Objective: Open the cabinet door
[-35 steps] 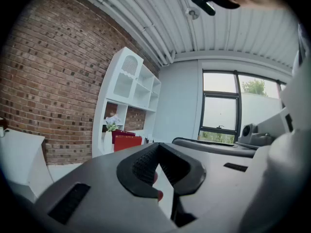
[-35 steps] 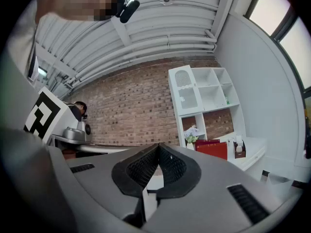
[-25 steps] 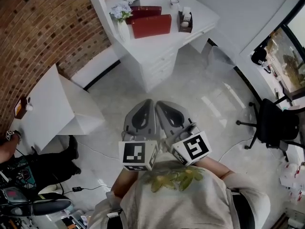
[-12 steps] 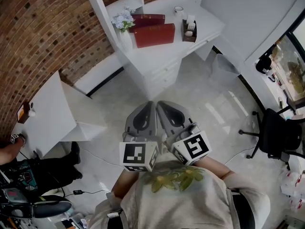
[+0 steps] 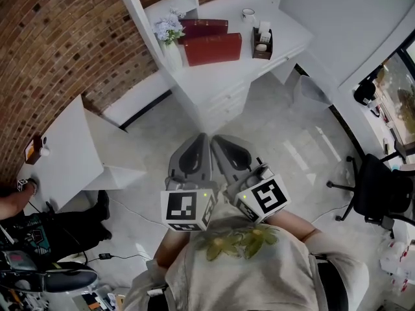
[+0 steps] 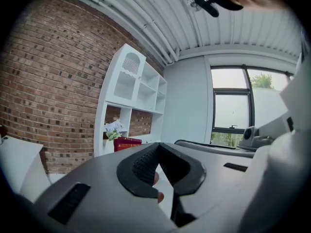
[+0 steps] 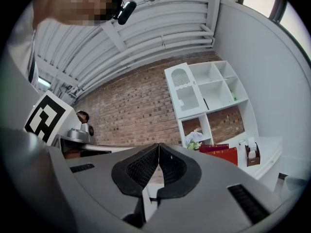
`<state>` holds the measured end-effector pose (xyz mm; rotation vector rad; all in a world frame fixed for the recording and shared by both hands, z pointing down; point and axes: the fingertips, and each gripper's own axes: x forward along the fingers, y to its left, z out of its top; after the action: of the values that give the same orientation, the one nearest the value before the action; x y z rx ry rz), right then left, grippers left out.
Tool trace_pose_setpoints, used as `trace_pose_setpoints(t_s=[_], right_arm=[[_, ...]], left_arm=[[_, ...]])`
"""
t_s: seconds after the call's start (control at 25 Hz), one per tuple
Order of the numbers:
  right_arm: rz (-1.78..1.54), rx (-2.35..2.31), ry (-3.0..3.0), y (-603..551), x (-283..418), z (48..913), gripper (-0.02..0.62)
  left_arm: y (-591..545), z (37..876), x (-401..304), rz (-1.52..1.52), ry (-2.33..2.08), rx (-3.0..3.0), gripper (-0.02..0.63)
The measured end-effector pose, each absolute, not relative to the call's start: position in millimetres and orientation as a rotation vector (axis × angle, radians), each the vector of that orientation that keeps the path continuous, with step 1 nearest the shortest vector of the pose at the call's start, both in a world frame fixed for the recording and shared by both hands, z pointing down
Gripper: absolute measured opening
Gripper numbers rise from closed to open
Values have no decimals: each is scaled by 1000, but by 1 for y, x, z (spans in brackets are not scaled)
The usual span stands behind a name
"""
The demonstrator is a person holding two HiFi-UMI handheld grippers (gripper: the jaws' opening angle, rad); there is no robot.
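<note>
Left gripper (image 5: 203,137): jaws pressed tight together, nothing in them. Right gripper (image 5: 214,138) just beside it, tips almost touching: same story, closed and empty. Both are held close in front of the person. Ahead, well apart from both, stands the white cabinet (image 7: 209,98) against the brick wall (image 7: 136,108) (its arch-panelled door (image 7: 181,81) sits top left), with red boxes (image 5: 211,41) on the desk (image 5: 259,67) below.

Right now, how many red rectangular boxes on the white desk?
2. A dark red box at the back of the white desk; a brighter red box just in front, both right of the white flower vase.
</note>
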<state>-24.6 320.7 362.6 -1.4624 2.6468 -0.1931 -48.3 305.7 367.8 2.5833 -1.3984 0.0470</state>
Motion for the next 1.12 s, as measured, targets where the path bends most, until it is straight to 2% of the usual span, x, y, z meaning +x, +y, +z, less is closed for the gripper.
trace_pose_setpoints(t_s=[0.48,1.12], right_arm=[[-236,-1424,2670,280,-23,370,23],[-215,-1433,2708,156,-11,364,25]], left_arm=[[264,378,-48,80,-1389,2584,9],[139,370,-33,44,-1328,2610,9]])
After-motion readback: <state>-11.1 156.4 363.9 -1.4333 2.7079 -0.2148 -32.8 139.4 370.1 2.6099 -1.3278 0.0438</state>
